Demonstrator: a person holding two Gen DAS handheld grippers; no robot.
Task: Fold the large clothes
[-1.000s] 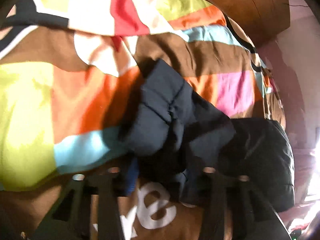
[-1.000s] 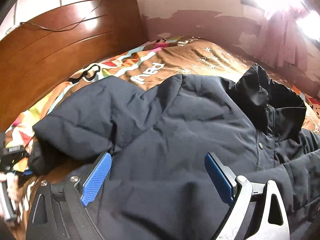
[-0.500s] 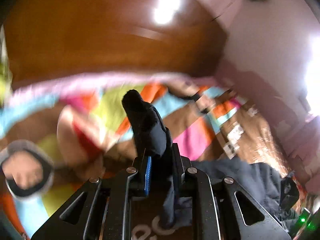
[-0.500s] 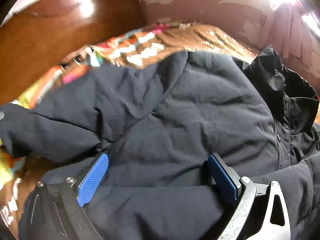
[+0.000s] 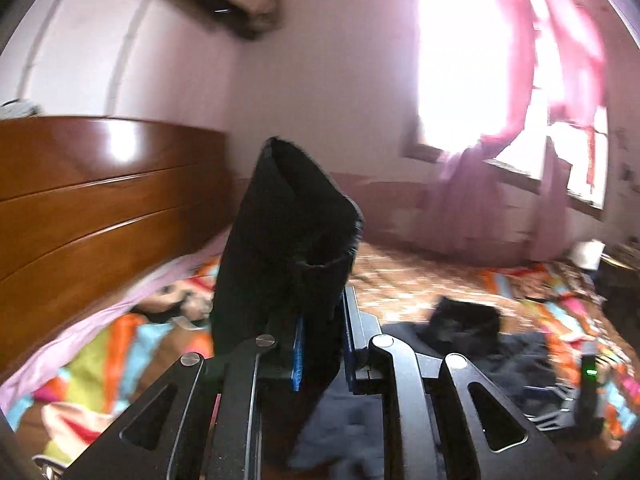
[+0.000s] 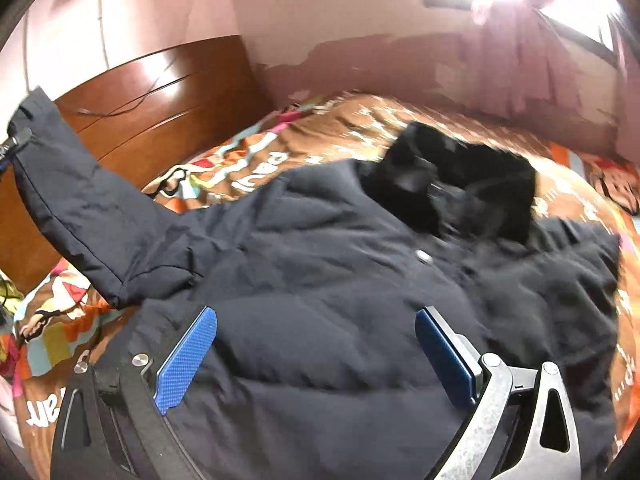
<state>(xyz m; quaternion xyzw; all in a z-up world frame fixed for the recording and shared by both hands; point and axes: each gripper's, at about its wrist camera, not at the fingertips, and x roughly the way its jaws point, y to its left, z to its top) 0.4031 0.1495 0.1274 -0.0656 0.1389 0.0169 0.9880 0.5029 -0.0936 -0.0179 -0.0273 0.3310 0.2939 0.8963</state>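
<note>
Since a second ago you have lifted the sleeve (image 5: 288, 240) off the bed (image 6: 340, 128), left gripper (image 5: 322, 344) clamped on its cuff for folding inward. Your right gripper (image 6: 316, 356) hovers wide-jawed over the jacket (image 6: 360, 280), sleeve at its 10 o'clock.

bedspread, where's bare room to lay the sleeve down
Bare bedspread lies between the headboard and the jacket, under the raised sleeve; another strip beyond the collar. The middle is crowded by the jacket body.

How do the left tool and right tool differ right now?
The left tool is shut on the jacket sleeve, lifting it above the bedspread; the right tool is open, gripping nothing. The left points toward the window; the right looks down over the jacket body. Both have blue pads.
</note>
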